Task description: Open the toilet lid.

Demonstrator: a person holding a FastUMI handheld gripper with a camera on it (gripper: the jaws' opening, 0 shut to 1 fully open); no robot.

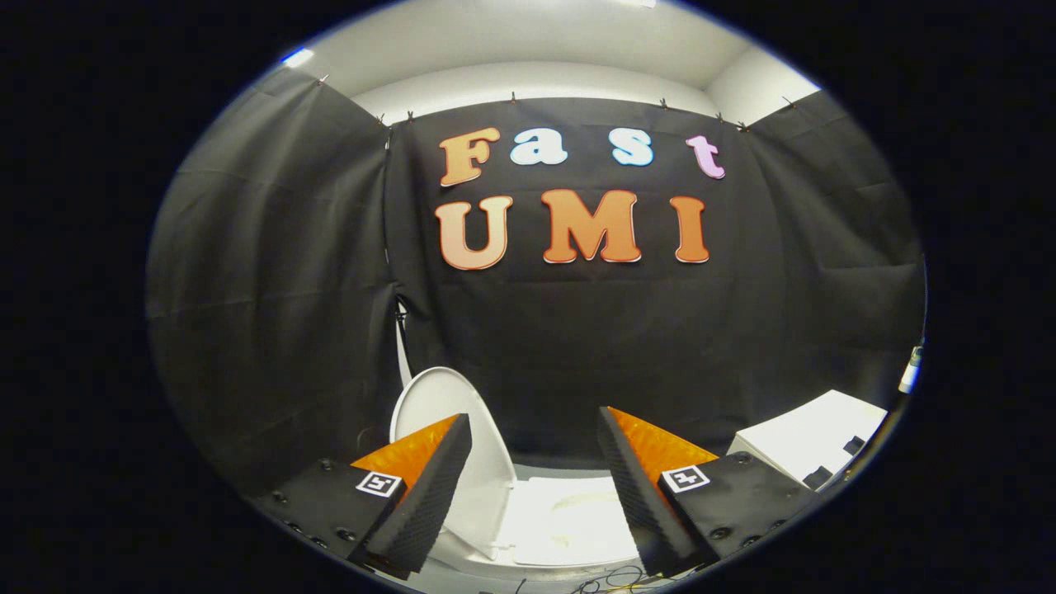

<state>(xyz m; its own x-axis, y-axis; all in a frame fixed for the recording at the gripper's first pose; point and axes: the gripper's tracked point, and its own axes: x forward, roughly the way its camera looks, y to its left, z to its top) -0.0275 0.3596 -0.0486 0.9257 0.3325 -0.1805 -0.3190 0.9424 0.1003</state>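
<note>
A white toilet (561, 520) sits low ahead, seen between and beyond my fingers. Its white lid (437, 400) stands raised, nearly upright, rising behind the left finger and leaning toward the black cloth wall. The seat and bowl (577, 516) lie uncovered in the gap between the fingers. My gripper (535, 429) is open, with a wide gap and nothing held. The left finger's ribbed pad (433, 495) overlaps the lower part of the lid in view; whether it touches the lid is unclear.
A white box-like surface (813, 437) stands to the right of the toilet, beyond the right finger. Black cloth walls close the booth behind and on both sides. Thin cables (610, 582) lie on the floor in front of the toilet.
</note>
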